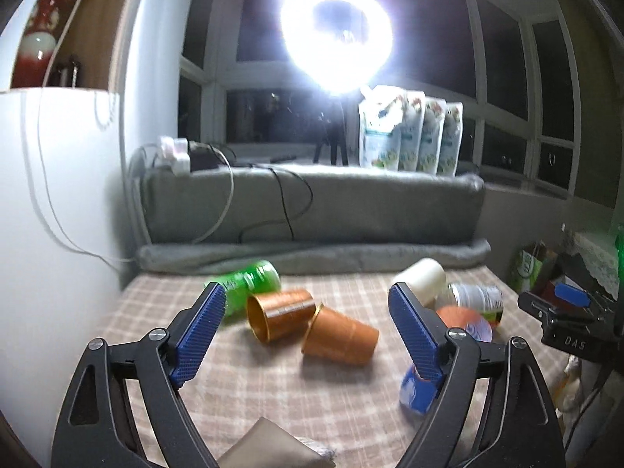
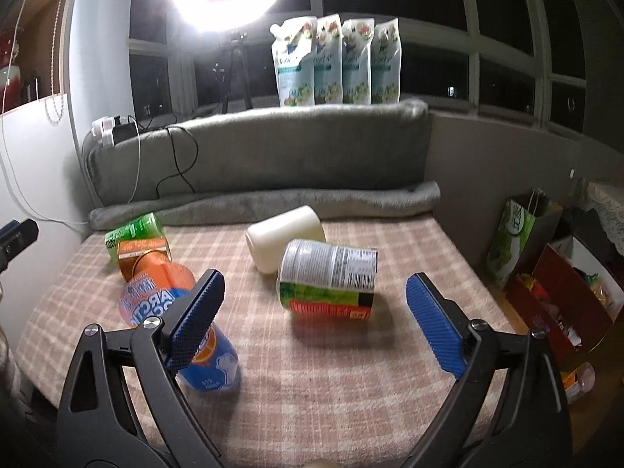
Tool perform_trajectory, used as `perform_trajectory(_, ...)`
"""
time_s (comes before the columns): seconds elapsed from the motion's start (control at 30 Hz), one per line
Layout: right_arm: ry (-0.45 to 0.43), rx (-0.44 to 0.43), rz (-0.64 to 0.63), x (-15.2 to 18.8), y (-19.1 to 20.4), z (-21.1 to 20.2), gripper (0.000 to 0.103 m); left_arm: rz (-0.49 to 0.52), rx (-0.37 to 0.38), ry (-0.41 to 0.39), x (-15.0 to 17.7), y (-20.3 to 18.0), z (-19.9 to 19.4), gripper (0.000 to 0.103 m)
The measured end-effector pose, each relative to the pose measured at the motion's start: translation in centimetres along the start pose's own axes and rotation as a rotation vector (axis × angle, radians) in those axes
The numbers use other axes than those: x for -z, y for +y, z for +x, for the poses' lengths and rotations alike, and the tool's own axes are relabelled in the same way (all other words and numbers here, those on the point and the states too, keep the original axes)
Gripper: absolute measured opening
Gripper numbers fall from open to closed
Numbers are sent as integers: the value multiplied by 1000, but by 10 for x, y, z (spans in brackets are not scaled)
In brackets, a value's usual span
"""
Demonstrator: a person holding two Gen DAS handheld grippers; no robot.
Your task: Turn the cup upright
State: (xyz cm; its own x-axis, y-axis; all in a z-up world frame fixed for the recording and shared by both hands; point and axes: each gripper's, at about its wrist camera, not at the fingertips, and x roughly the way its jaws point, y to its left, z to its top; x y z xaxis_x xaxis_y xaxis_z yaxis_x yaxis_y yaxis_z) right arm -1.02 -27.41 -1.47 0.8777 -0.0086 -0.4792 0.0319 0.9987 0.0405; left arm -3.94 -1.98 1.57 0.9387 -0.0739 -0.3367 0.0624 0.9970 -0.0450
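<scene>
Two copper cups lie on their sides on the checked cloth (image 1: 234,382). One copper cup (image 1: 279,314) shows its open mouth at the left; the other copper cup (image 1: 341,337) lies just right of it, touching. My left gripper (image 1: 306,292) hovers open in front of them, holding nothing. A cream cup (image 2: 286,241) also lies on its side, against a labelled can (image 2: 331,277). A blue and orange printed cup (image 2: 156,300) lies partly hidden by a finger (image 2: 195,319). My right gripper (image 2: 316,279) is open and empty, short of the can.
A green can (image 1: 249,282) lies behind the copper cups. A grey cushion (image 2: 265,156) with cables bounds the back; several pouches (image 2: 335,62) stand above it beside a bright ring lamp (image 1: 335,27). A paper bag (image 2: 511,241) and boxes (image 2: 561,296) sit off the right edge.
</scene>
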Motion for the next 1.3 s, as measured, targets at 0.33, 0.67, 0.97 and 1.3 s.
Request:
perform_trajectory(0.33, -105, 51, -2, -6, 3, -14, 103, -7, 12, -22, -4, -2, -2, 86)
perform_trajectory(0.67, -113, 63, -9, -7, 7, -16, 103, -20, 23, 8, -2, -1, 3, 86)
perform_trajectory(0.97, -112, 59, -11, -7, 7, -14, 103, -21, 26, 15, -2, -1, 3, 86)
perform_trajectory(1.3, -110, 60, -11, -7, 8, -14, 103, -21, 27, 16, -2, -2, 3, 86)
